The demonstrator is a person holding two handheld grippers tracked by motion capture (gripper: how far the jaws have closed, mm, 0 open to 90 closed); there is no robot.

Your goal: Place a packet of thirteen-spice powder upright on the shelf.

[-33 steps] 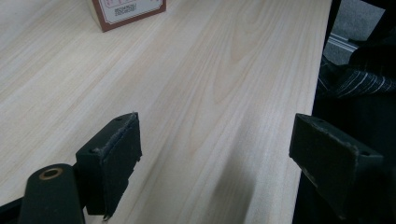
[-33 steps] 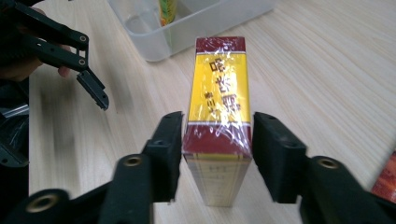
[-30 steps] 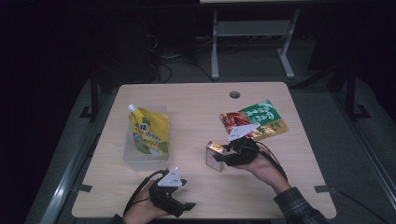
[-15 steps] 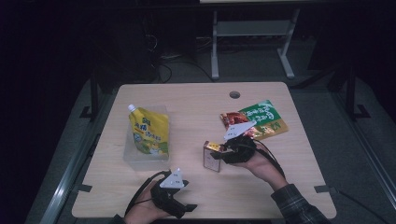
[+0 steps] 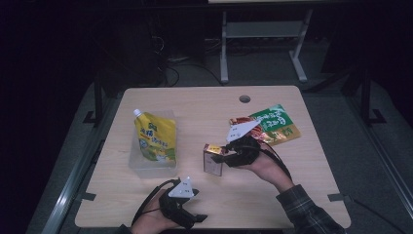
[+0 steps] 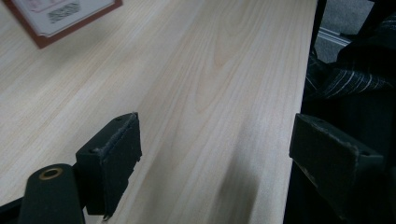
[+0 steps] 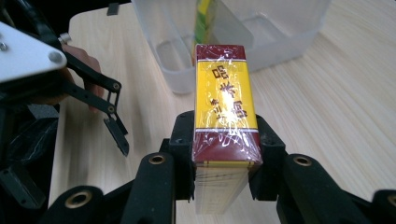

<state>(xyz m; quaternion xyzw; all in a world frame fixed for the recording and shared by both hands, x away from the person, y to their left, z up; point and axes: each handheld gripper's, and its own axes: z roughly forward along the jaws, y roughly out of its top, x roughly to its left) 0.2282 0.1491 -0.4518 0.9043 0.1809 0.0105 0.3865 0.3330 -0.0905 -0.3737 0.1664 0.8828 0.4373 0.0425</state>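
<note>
Gripping yellow-and-maroon cellophane-wrapped box (image 7: 225, 119) in my right gripper (image 7: 224, 158), jaws just closing on its sides; box sitting table-centre, clear plastic tub (image 5: 151, 165) at its nine o'clock. Keeping left gripper (image 6: 212, 163) wide, holding nothing.

Box (image 7: 226, 107): yellow middle w/ dark red characters, dark red bands top & bottom, shiny clear wrap. Pouch (image 5: 156, 139): yellow w/ green print, white spout. Packet (image 5: 275, 124): green w/ white lettering, red-brown at one end. Bin (image 7: 275, 35): clear, frosted. Table (image 6: 224, 93): pale wood grain. Sleeve (image 5: 307, 214): dark plaid w/ thin light stripes.
</note>
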